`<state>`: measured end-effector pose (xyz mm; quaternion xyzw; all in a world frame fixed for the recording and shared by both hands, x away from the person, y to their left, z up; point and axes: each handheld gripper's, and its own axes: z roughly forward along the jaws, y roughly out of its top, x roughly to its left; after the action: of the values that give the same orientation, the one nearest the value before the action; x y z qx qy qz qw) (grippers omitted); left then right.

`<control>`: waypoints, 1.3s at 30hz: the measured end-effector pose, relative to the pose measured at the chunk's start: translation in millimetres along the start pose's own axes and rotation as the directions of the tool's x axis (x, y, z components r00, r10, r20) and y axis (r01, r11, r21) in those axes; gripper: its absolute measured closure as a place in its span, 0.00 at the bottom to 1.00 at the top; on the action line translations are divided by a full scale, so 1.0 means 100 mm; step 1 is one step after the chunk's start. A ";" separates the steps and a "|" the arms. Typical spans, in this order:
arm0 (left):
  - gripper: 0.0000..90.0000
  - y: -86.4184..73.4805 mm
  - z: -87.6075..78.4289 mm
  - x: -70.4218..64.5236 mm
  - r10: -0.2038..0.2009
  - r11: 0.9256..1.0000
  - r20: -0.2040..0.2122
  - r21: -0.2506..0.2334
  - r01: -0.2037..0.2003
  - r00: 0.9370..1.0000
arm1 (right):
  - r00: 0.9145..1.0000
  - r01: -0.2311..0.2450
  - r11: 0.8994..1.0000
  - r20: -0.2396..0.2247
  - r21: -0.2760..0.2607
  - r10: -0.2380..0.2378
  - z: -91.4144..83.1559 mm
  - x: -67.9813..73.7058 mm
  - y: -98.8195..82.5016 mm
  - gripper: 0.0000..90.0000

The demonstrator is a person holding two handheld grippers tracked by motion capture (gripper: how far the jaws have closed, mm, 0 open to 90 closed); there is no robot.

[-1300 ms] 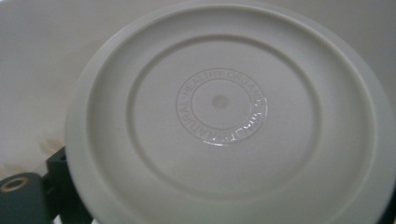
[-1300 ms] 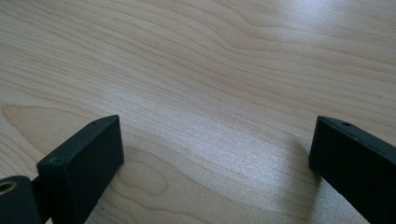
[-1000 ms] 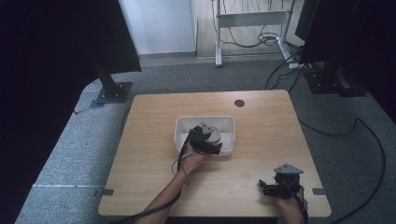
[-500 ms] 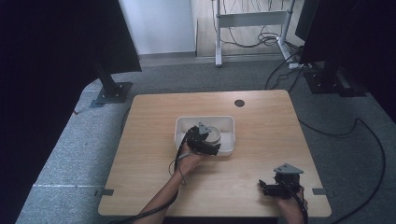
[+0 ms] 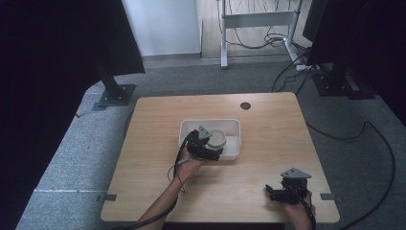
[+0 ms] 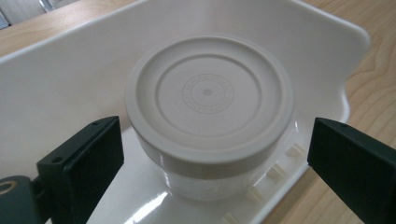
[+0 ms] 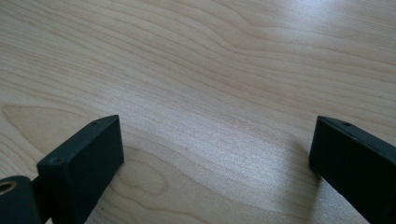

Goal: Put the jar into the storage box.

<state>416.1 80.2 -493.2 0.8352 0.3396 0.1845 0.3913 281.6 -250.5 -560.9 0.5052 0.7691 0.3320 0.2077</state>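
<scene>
While the left gripper (image 5: 205, 145) hangs over the near left part of a white tray (image 5: 233, 125) at the middle of the table (image 5: 268, 120), a round jar (image 5: 217, 138) stands upright inside that tray. Seen from above, the jar sits just at the gripper's 1 o'clock, partly covered by it. In the left gripper view the jaws are spread wide, one at 8 o'clock and one at 4 o'clock, and the jar (image 6: 208, 116) stands between them and a little beyond their tips, touching neither. Its flat cream lid (image 6: 208, 95) faces the camera, with a clear body showing below the rim. The tray's (image 6: 60, 79) wall rises behind the jar from 9 o'clock round to 2 o'clock, and ribs show on the tray floor near 5 o'clock.

At the table's 5 o'clock corner, well apart from the tray, the right gripper (image 5: 277, 193) is held by a hand (image 5: 299, 213) at the near edge, its grey plate on top. In the right gripper view its jaws are also spread wide, with bare wood grain (image 7: 210, 93) between them and nothing gripped.

A forearm (image 5: 165, 203) reaches in from 6 o'clock to the left gripper, with a cable (image 5: 173, 167) trailing beside it.
</scene>
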 end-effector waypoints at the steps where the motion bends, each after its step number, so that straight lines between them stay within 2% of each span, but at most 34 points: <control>1: 0.04 0.00 -0.01 0.00 0.001 1.000 0.001 -0.002 -0.001 1.000 | 1.000 0.000 1.000 0.000 0.000 0.000 0.00 0.00 0.00 0.03; 20: 0.04 -0.11 -0.27 0.01 0.005 0.999 0.039 -0.047 -0.003 0.999 | 1.000 0.000 1.000 0.000 0.000 0.000 0.00 0.00 0.00 0.03; 27: 0.04 -0.19 -0.37 0.04 0.003 0.998 0.065 -0.065 0.001 0.998 | 1.000 0.000 1.000 0.000 0.000 0.000 0.00 0.00 0.00 0.03; 39: 0.05 -0.32 -0.53 0.06 0.009 0.997 0.084 -0.083 -0.002 0.996 | 1.000 -0.001 1.000 0.000 0.000 0.001 0.00 0.00 0.00 0.03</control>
<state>376.8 127.0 -484.5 0.8262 0.3124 0.1643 0.4390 281.5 -250.4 -560.9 0.5055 0.7689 0.3320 0.2073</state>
